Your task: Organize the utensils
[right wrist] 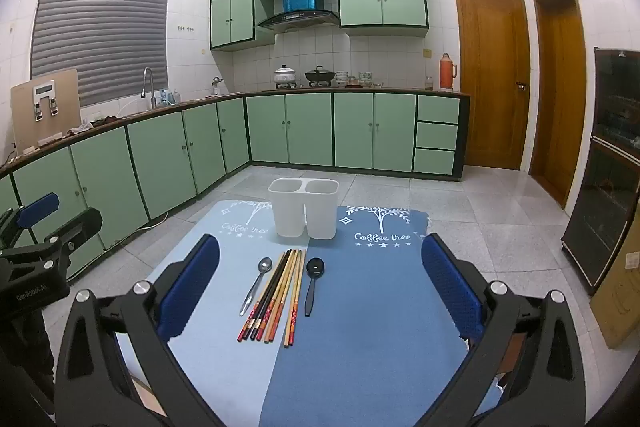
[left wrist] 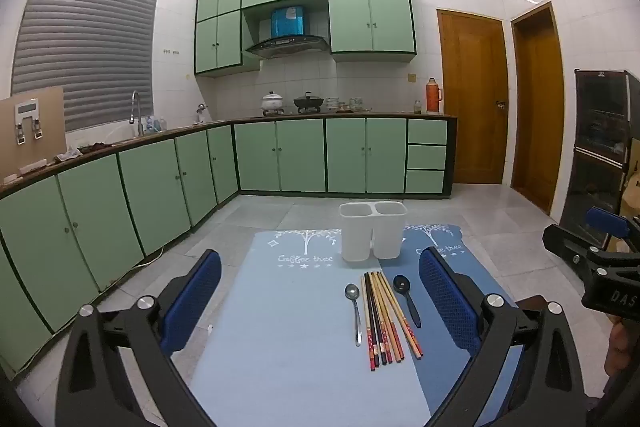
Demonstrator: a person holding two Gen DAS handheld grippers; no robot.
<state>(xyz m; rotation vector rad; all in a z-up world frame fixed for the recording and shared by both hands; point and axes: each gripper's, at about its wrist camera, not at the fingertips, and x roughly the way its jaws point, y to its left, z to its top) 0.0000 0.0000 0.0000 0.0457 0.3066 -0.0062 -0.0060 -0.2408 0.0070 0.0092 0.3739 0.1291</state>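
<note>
A white two-compartment utensil holder (left wrist: 373, 231) (right wrist: 304, 207) stands upright at the far end of the blue mats. In front of it lie a metal spoon (left wrist: 354, 307) (right wrist: 256, 283), a bundle of several chopsticks (left wrist: 386, 319) (right wrist: 276, 293) and a black spoon (left wrist: 406, 297) (right wrist: 312, 281), all flat on the mats. My left gripper (left wrist: 320, 303) is open and empty, held above the near part of the mats. My right gripper (right wrist: 320, 283) is open and empty too, to the right of the left one.
A light blue mat (left wrist: 280, 327) and a darker blue mat (right wrist: 380, 307) cover the table. Green kitchen cabinets (left wrist: 160, 183) run along the left and back walls. Wooden doors (right wrist: 492, 75) and a dark glass cabinet (right wrist: 612, 167) stand at the right.
</note>
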